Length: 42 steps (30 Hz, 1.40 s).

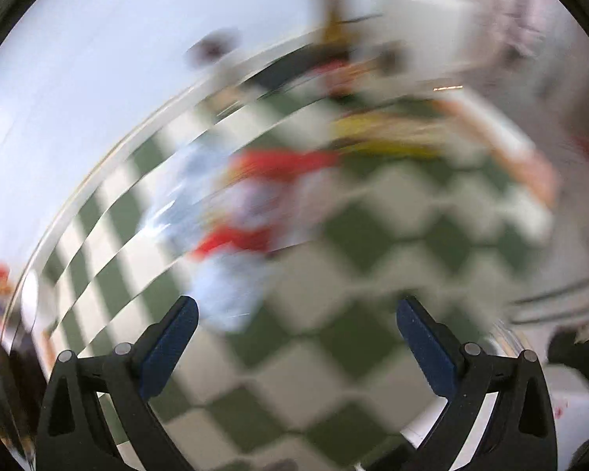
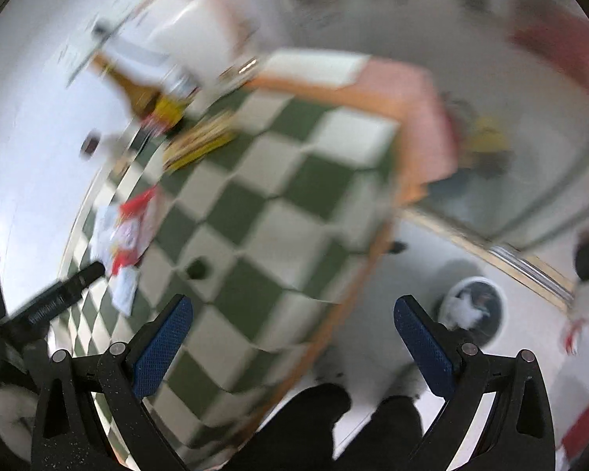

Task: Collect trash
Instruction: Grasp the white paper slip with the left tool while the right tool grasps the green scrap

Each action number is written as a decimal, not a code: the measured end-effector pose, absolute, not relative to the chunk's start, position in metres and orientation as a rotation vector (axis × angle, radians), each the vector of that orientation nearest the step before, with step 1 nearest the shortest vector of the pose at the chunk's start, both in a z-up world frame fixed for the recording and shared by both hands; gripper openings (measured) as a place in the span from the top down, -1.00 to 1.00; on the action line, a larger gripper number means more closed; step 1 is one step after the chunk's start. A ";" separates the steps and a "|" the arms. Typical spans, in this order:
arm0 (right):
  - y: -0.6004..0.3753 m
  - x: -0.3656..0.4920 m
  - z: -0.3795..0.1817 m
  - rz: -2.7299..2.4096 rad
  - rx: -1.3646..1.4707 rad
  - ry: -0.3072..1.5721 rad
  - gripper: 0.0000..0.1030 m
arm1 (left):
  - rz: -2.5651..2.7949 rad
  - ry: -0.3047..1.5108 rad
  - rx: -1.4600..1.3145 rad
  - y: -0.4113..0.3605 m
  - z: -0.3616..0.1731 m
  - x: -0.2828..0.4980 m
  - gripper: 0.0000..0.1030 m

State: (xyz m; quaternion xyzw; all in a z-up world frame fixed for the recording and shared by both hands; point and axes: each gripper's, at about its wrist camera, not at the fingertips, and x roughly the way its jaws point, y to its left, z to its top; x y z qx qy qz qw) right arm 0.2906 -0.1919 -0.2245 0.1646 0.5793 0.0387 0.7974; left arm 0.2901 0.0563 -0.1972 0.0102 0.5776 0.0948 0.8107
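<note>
Both views are blurred by motion. A red, white and pale blue wrapper (image 1: pixel 235 227) lies on the green-and-white checked tablecloth (image 1: pixel 333 333), just ahead of my left gripper (image 1: pixel 296 314), which is open and empty above the cloth. The same wrapper (image 2: pixel 125 235) shows at the table's left in the right wrist view. My right gripper (image 2: pixel 292 310) is open and empty, over the table's near right edge. A yellow packet (image 1: pixel 385 137) (image 2: pixel 200 145) lies farther back. A small dark object (image 2: pixel 197 267) sits on the cloth.
A brown bottle (image 2: pixel 137 90) stands at the table's far end. A round white bin (image 2: pixel 476 310) with a dark inside stands on the floor to the right of the table. The table has an orange edge (image 2: pixel 357 274). The left gripper (image 2: pixel 55 298) reaches in from the left.
</note>
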 end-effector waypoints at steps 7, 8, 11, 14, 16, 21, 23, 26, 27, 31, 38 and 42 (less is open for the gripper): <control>-0.097 0.342 -0.290 0.161 0.224 1.340 -0.63 | 0.247 1.371 -0.124 0.162 -0.267 0.284 -0.99; -0.093 0.345 -0.296 0.166 0.216 1.346 -0.57 | 0.229 1.380 -0.148 0.165 -0.273 0.285 -0.99; -0.070 0.351 -0.313 0.185 0.168 1.373 -0.05 | 0.171 1.400 -0.228 0.173 -0.290 0.285 -0.99; -0.059 0.351 -0.317 0.177 0.110 1.351 0.37 | 0.128 1.403 -0.250 0.169 -0.299 0.287 -0.93; -0.056 0.350 -0.317 0.183 0.087 1.346 0.39 | 0.133 1.392 -0.206 0.160 -0.300 0.289 -0.66; -0.061 0.347 -0.314 0.183 0.088 1.337 0.41 | 0.118 1.347 -0.104 0.142 -0.291 0.291 0.77; -0.067 0.345 -0.312 0.181 0.105 1.333 0.41 | 0.109 1.352 -0.088 0.139 -0.290 0.292 0.92; -0.077 0.342 -0.302 0.182 0.130 1.320 0.41 | 0.119 1.337 -0.084 0.136 -0.283 0.287 0.96; -0.082 0.341 -0.298 0.183 0.139 1.310 0.41 | 0.119 1.332 -0.091 0.136 -0.279 0.285 0.96; -0.095 0.338 -0.285 0.186 0.175 1.282 0.41 | 0.130 1.296 -0.125 0.147 -0.254 0.263 0.96; -0.118 0.334 -0.272 0.178 0.246 1.245 0.41 | 0.149 1.218 -0.149 0.146 -0.199 0.239 0.97; -0.137 0.328 -0.263 0.168 0.291 1.217 0.42 | 0.126 1.182 -0.143 0.131 -0.182 0.255 0.97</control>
